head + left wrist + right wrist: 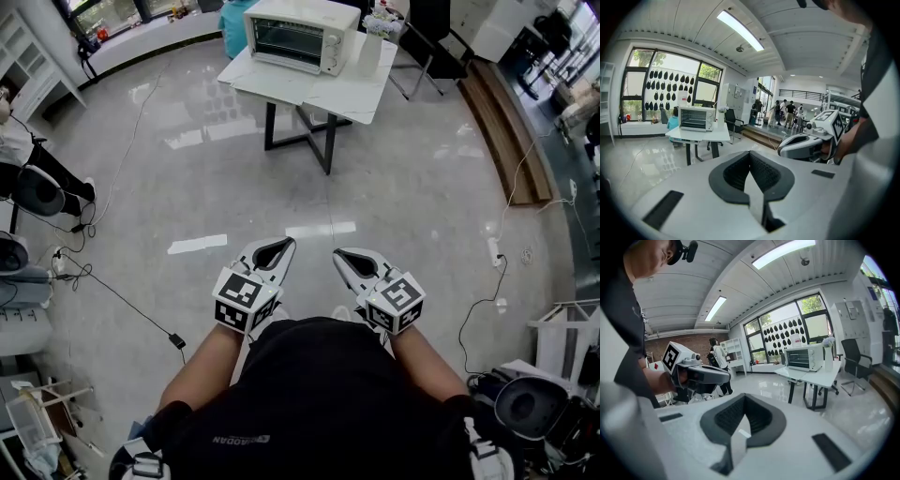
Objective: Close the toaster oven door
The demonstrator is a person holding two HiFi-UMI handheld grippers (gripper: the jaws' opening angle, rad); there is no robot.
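Note:
A white toaster oven (298, 33) stands on a white table (356, 89) far ahead across the floor, and its glass door looks closed. It also shows small in the left gripper view as the oven (696, 118) and in the right gripper view as the oven (802, 357). My left gripper (279, 247) and right gripper (345, 254) are held side by side close to my body, well short of the table. Both are shut with nothing between the jaws, which meet at the left gripper's tip (750, 155) and the right gripper's tip (744, 398).
A tall white vase (372, 45) stands on the table to the right of the oven. A black chair (433, 42) sits behind the table. Cables (122, 300) and a power strip (494, 251) lie on the glossy floor. Several people (787, 112) stand far off.

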